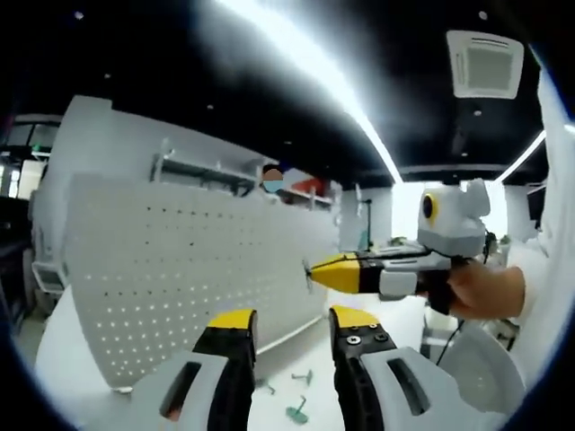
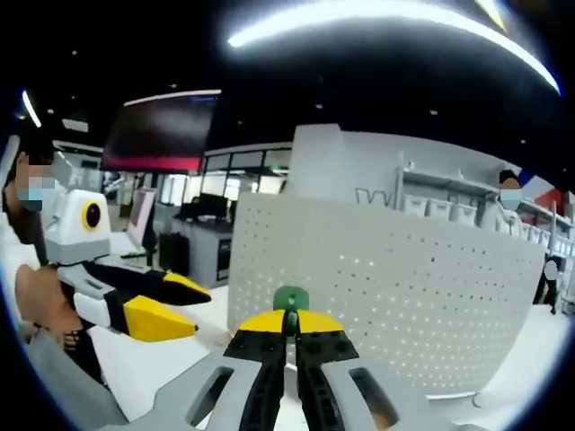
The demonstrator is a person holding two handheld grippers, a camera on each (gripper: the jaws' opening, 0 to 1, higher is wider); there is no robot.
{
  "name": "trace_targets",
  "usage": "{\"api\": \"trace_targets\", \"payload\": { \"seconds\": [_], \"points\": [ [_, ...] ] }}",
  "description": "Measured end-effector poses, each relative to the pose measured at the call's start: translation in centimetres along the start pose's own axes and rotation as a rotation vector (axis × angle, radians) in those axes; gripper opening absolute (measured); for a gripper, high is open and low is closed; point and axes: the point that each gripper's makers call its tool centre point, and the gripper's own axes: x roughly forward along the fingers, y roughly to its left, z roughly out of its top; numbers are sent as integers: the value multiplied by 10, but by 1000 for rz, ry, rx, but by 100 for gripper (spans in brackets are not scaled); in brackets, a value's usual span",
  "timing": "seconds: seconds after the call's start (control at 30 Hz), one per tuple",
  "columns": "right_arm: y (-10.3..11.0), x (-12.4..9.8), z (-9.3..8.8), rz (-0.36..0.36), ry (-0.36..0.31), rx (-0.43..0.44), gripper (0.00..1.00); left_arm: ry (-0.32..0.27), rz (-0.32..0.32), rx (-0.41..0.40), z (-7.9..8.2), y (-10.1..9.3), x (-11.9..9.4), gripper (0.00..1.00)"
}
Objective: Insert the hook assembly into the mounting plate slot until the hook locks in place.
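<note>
Now hook (image 2: pixel 290 299) between right gripper (image 2: pixel 287 325) tips

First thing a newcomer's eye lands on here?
The white perforated mounting plate standing upright on the table, ahead of both grippers. Next, the right gripper, shut on a small green hook and pointed at that plate. The left gripper is open, with loose green hooks on the table below it.

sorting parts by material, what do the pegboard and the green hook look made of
Pegboard: looks like thin sheet metal painted matt white, judging by its flat face and even rows of punched holes; could be plastic.
Green hook, pinched in the right gripper: looks like moulded plastic, uniform green with a soft sheen; too small to be sure.
</note>
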Motion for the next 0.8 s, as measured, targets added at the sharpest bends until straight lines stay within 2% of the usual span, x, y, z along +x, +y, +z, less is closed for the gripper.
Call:
{"api": "trace_targets", "payload": {
  "seconds": [0.13,0.43,0.6,0.8],
  "points": [
    [-7,3,3,-15,-17,13,0,9,22,15,-2,6,-3,36],
    [-36,15,17,-75,-59,-18,0,36,45,-2,-7,17,-14,42],
    [-60,28,35,-133,-117,-41,0,40,44,-4,-8,18,-15,42],
    [-89,45,47,-187,-159,-54,0,55,42,10,-10,18,-14,44]
  ]
}}
